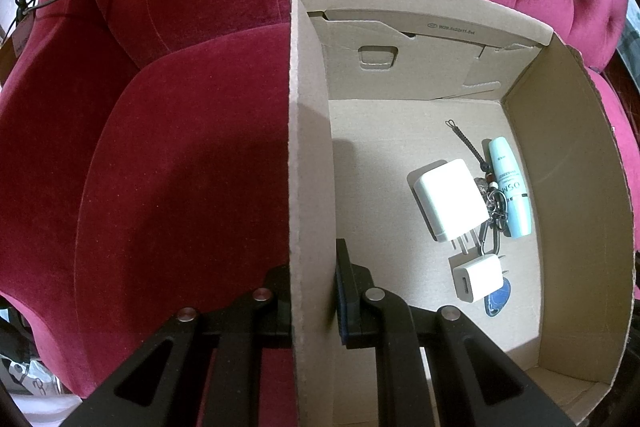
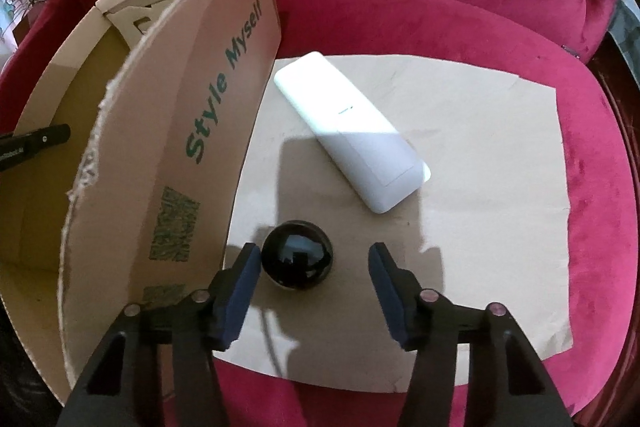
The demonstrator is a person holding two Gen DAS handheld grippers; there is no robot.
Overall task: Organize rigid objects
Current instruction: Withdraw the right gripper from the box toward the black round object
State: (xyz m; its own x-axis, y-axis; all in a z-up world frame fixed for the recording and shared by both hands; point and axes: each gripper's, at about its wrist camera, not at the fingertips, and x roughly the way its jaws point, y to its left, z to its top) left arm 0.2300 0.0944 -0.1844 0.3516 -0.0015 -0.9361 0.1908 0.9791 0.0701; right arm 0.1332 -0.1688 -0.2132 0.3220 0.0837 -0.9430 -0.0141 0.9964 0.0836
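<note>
1. Jaws first: the left gripper is clamped tight on the side wall of the cardboard box, steadying it. The right gripper has its jaws apart around a glossy black ball. The left pad looks right against it, the right pad clearly off it.
2. Step in hand, I'd say: grabbing the ball off the cardboard sheet on the red armchair, just beside the box.
3. Next move probably needs the jaws centred before squeezing, since a ball can squirt out.
4. White remote lies flat farther back, its long axis diagonal, from upper left near the box down to lower right.
5. Box already holds two white chargers, a keychain and a pale tube.
</note>
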